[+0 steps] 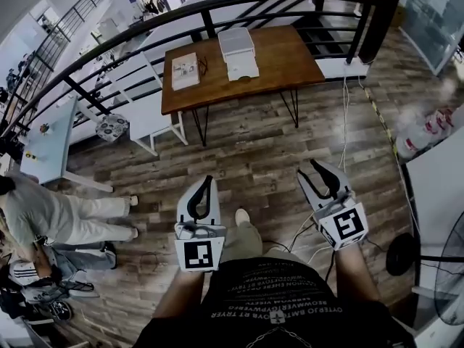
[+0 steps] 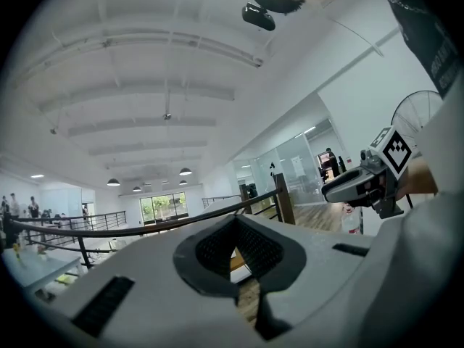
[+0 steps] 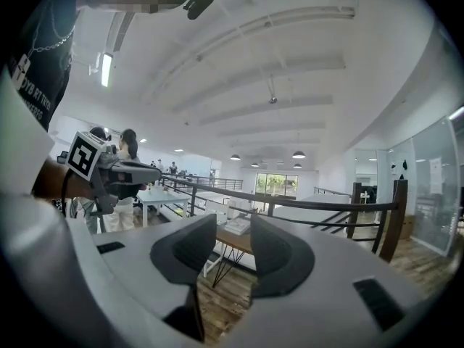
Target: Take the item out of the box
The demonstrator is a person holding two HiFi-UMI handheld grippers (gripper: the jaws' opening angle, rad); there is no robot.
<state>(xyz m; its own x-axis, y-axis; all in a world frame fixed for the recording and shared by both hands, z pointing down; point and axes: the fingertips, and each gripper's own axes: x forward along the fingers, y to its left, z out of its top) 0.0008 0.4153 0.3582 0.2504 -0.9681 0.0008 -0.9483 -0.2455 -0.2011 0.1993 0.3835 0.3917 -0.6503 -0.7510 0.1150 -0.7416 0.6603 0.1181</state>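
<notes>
The white rectangular cardboard box point(image 1: 238, 52) sat on the brown wooden desk point(image 1: 290, 56), about midway along its length and reaching from the far edge toward the middle. From the head view it read as two white parts, one behind the other. Whether that was a lid folded back could not be told, and no item inside could be made out. A flat pale booklet point(image 1: 185, 71) lay near the desk's left end, well apart from the box.

Both grippers were well short of the desk, held close to the person's body over the wood-plank floor point(image 1: 254, 158). The left gripper point(image 1: 206, 182) had its jaws closed tip to tip with nothing between them. The right gripper point(image 1: 313, 167) had its jaws apart and empty; in the right gripper view the distant desk and box showed through the gap. A black metal railing point(image 1: 217, 9) curved behind the desk.

By that evidence the task had hardly begun. Nothing had been touched or lifted. What remained was likely the whole job: walking up to the desk, bringing a gripper to the box, opening it if closed, gripping the item and drawing it clear.
</notes>
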